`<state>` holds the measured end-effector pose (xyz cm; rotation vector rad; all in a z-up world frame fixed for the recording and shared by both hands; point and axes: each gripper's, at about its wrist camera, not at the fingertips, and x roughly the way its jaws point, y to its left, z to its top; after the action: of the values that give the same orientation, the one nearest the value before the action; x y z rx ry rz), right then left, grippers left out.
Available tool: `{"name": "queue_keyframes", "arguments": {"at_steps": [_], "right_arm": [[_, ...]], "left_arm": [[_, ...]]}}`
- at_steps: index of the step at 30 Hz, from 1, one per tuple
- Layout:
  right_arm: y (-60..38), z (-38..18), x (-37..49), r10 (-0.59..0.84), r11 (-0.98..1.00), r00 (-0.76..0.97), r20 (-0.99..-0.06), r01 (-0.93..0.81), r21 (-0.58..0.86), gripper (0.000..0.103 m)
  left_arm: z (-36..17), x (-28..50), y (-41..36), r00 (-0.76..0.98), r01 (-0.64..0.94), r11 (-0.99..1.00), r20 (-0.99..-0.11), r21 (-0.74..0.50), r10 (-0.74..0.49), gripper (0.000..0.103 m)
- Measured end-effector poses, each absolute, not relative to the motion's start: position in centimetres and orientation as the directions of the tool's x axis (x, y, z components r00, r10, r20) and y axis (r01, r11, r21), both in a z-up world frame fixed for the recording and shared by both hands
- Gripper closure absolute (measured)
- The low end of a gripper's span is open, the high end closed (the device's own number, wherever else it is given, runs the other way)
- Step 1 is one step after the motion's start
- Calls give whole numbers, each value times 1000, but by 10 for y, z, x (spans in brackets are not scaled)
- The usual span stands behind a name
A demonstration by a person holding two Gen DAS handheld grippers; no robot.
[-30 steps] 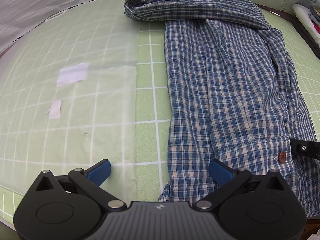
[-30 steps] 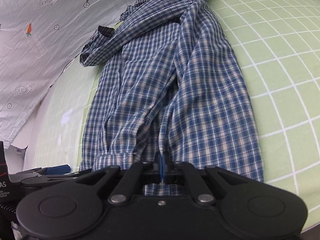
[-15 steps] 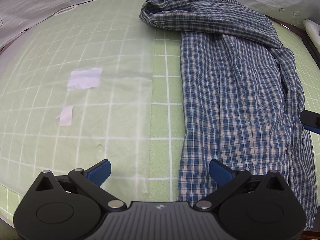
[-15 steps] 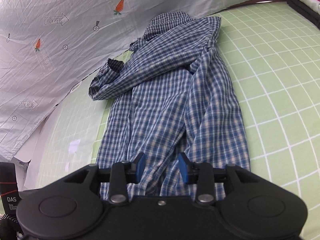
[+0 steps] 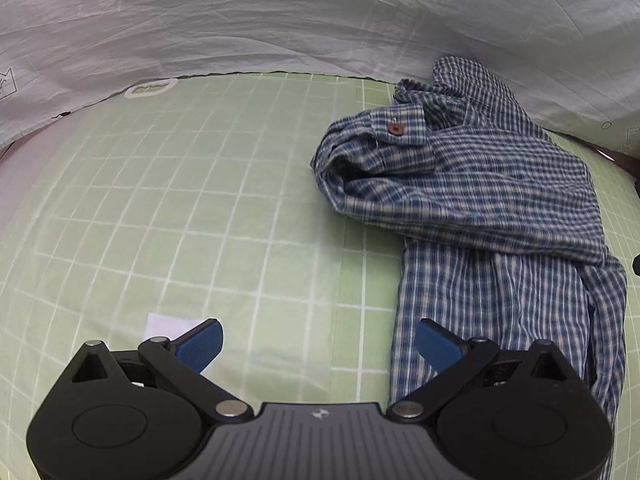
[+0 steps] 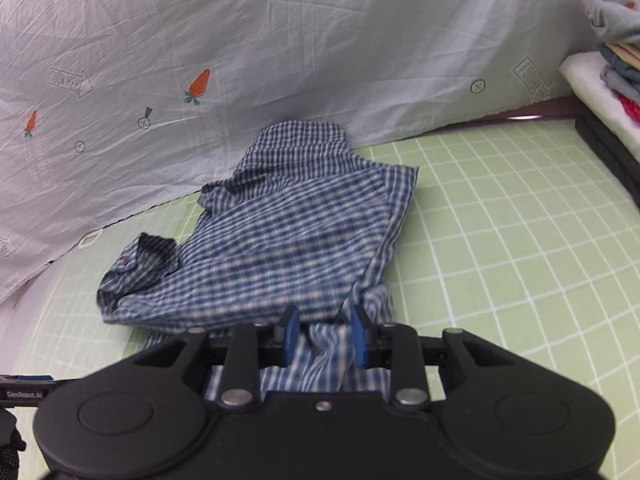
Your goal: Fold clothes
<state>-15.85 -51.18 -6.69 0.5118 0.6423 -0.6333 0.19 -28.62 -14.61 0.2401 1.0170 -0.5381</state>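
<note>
A blue and white checked shirt (image 5: 480, 200) lies lengthwise on the green grid mat (image 5: 200, 200), its sleeve folded across the top with a cuff and a red button (image 5: 395, 129). My left gripper (image 5: 320, 344) hovers wide open and holds nothing; its right fingertip hangs over the shirt's left edge, its left one over bare mat. In the right wrist view the shirt (image 6: 288, 240) stretches ahead. My right gripper (image 6: 324, 336) has its jaws partly apart and closing. A fold of checked cloth shows in the gap, and the pads do not visibly press on it.
A crumpled white sheet (image 6: 280, 40) with carrot prints rises behind the mat (image 6: 500, 240). A stack of folded clothes (image 6: 616, 60) sits at the far right on a dark block. A white paper patch (image 5: 164, 324) lies under the left gripper.
The right gripper let go of the shirt's near hem, opened, and moved up the shirt toward the collar. The left gripper, still open, also advanced toward the folded sleeve.
</note>
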Motion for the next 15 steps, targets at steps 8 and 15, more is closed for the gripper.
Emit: {"name": "queue_keyframes", "arguments": {"at_steps": [8,15], "right_arm": [[-599,-96,-96,-382,702,563,-733,693,166,53],[-619,-129,-60,-322,751,528,-786,648,128,80]], "left_arm": [[-151,72,-337,428,531,844,-837,-72,-341,8],[-175,103,-364,386,552,831,-862,-69,-329,21]]}}
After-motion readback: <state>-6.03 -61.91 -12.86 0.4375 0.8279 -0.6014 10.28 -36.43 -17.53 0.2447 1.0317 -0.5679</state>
